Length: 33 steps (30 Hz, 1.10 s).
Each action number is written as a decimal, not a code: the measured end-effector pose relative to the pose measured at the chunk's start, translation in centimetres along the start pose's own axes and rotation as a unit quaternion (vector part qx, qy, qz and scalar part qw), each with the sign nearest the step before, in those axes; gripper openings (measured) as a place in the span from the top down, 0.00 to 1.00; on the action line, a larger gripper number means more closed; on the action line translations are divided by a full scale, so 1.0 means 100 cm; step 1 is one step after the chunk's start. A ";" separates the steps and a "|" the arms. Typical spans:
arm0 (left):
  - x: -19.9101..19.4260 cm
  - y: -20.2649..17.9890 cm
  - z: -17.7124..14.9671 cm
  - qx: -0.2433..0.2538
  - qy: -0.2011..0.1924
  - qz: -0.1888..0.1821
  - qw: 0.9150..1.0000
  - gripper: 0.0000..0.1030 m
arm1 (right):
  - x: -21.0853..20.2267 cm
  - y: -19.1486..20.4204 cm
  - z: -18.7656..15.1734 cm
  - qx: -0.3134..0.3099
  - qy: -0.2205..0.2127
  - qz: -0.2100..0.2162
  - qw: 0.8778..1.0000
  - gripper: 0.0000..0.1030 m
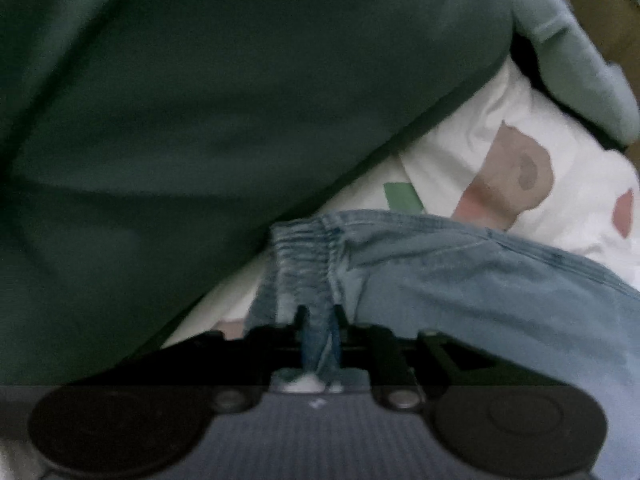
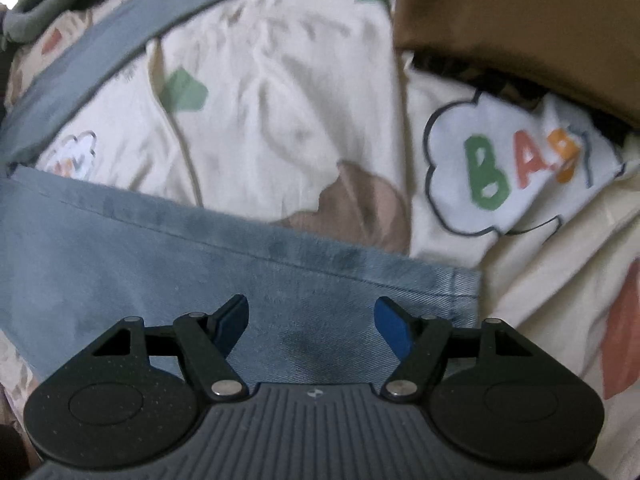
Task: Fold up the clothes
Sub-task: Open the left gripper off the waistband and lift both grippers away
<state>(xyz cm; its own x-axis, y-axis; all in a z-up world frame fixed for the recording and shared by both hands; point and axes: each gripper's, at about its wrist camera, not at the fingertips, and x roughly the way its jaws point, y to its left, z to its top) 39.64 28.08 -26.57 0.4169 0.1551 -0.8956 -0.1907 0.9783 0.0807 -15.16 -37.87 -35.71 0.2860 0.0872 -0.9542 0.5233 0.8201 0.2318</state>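
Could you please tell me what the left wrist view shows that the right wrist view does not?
Only the left wrist view shows the left gripper pinching the jeans' elastic waistband, and a large dark green garment. Only the right wrist view shows the right gripper, jaws wide apart over the denim, the hem corner, a brown cloth and a "BAB" cloud print. Both show the blue jeans lying on cream printed bedding.

Black right gripper (image 2: 312, 320) with blue finger pads (image 2: 394, 326), round silver screws, ridged grey body, black left gripper (image 1: 320, 332) alike
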 end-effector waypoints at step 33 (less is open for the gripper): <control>-0.270 0.030 -0.101 -0.021 0.005 -0.097 0.995 0.31 | -0.204 -0.024 -0.008 0.031 -0.154 0.041 0.987 0.23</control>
<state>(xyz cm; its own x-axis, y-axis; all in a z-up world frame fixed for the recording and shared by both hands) 18.85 25.44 -6.59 0.4411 -0.0374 -0.8967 -0.1448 0.9831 -0.1122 -22.88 -41.15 -16.97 0.5545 -0.0331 -0.8315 0.5347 0.7799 0.3255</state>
